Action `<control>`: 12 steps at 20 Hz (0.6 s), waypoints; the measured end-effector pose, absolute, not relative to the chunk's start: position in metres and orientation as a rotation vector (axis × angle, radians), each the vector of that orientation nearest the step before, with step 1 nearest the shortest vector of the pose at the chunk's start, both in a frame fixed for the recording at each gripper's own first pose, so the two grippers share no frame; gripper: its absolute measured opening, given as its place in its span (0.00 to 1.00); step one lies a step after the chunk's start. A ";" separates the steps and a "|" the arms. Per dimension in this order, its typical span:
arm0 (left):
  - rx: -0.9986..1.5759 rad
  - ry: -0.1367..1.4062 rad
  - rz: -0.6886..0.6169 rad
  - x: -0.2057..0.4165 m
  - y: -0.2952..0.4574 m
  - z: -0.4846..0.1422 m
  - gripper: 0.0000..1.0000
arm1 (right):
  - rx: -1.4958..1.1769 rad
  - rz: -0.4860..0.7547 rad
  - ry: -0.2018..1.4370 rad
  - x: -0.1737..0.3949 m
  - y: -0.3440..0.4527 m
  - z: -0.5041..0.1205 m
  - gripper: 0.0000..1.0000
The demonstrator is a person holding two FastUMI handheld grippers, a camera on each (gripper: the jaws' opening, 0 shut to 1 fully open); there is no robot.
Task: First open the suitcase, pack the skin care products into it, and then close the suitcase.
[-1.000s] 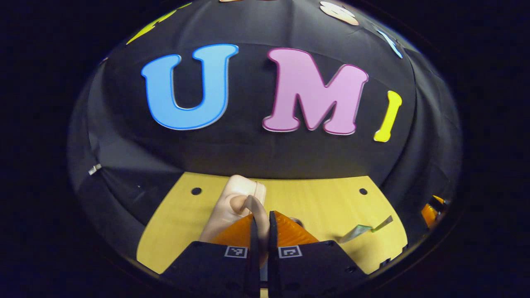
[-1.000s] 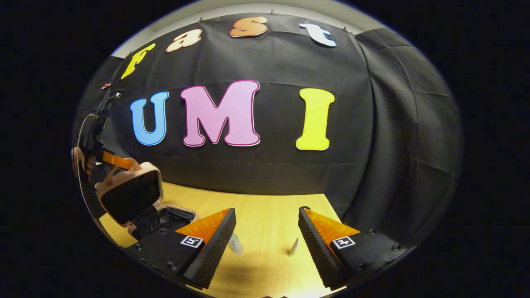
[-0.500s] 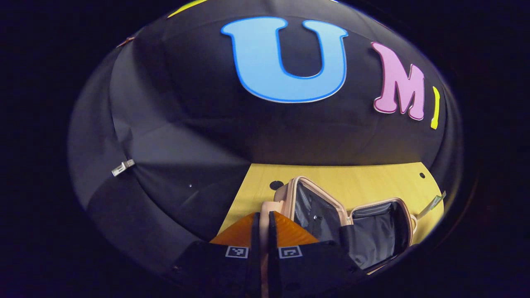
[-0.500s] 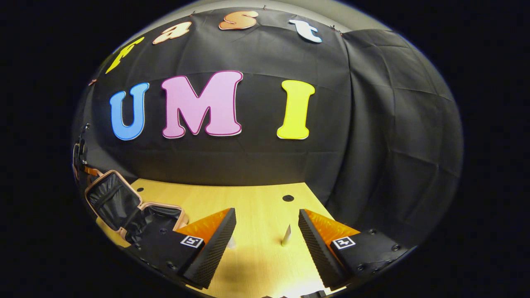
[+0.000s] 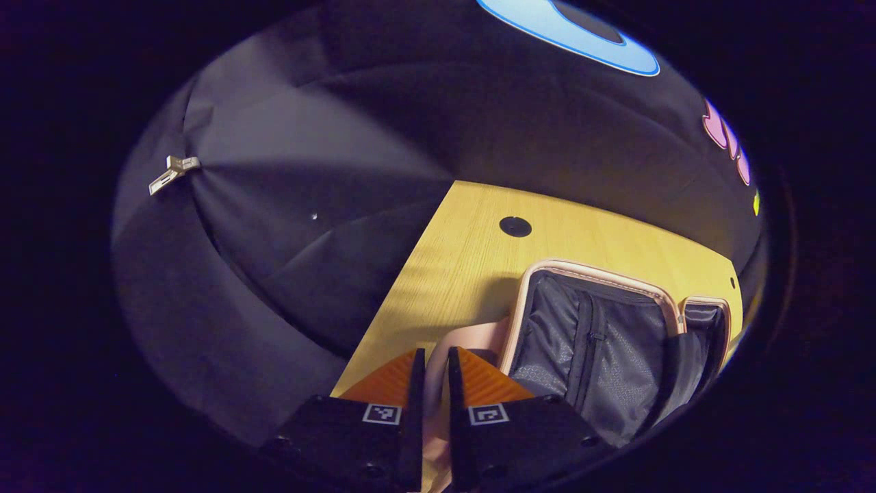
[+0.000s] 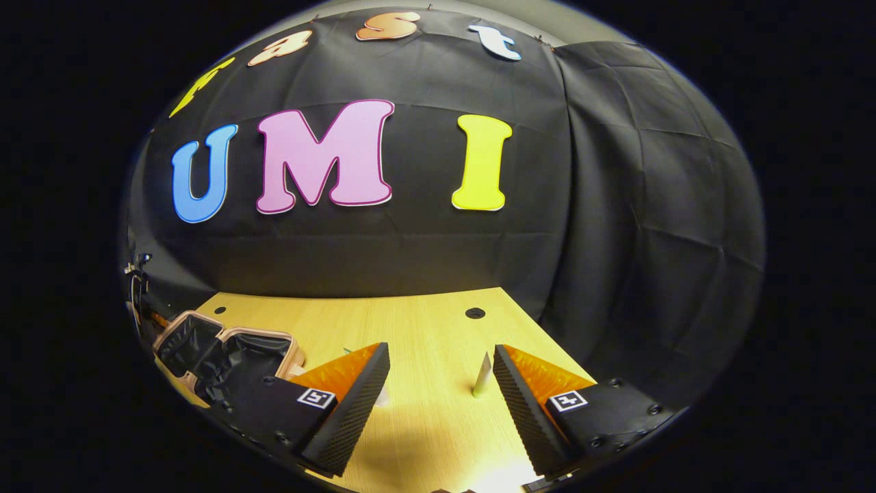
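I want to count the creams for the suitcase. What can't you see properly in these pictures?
- Tube, right gripper view: too small to tell what it is.
- Second item by the right gripper: mostly hidden behind its finger.
- Suitcase, left gripper view: near half cut off at the edge.
- What the left gripper pinches: a pink strip, its end hidden by the fingers.

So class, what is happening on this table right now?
The pink hard-shell suitcase lies open on the yellow wooden table, its dark lining showing. The left gripper, jaws nearly closed, pinches the pink lid edge. The right gripper hovers with jaws wide near a small white tube standing upright, not yet packed.
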State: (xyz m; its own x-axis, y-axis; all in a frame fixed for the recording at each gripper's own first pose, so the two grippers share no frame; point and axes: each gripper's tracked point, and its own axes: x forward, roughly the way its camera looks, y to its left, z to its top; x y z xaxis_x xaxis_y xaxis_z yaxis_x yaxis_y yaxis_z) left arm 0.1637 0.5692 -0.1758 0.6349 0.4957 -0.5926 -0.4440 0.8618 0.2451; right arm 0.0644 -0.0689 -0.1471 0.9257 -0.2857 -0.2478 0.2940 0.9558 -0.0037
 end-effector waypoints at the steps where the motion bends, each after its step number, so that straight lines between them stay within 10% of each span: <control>1: 0.115 0.654 0.558 0.161 0.574 -0.166 0.38 | 0.032 -0.298 0.249 0.065 -0.070 -0.149 0.97; 5: 0.365 0.372 0.600 0.146 0.548 -0.074 0.98 | 0.024 -0.297 0.239 0.066 -0.084 -0.151 0.97; 12: 0.353 0.131 0.407 0.122 0.334 -0.029 0.96 | 0.038 -0.303 0.265 0.081 -0.107 -0.177 0.96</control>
State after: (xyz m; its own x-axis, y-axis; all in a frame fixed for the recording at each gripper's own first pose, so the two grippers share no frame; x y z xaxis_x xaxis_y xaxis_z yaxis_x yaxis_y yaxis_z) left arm 0.1223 0.3339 -0.0285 0.9109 0.4090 -0.0546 -0.3638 0.8586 0.3612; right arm 0.0810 -0.1067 -0.1771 0.9202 -0.2896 -0.2633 0.2994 0.9541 -0.0030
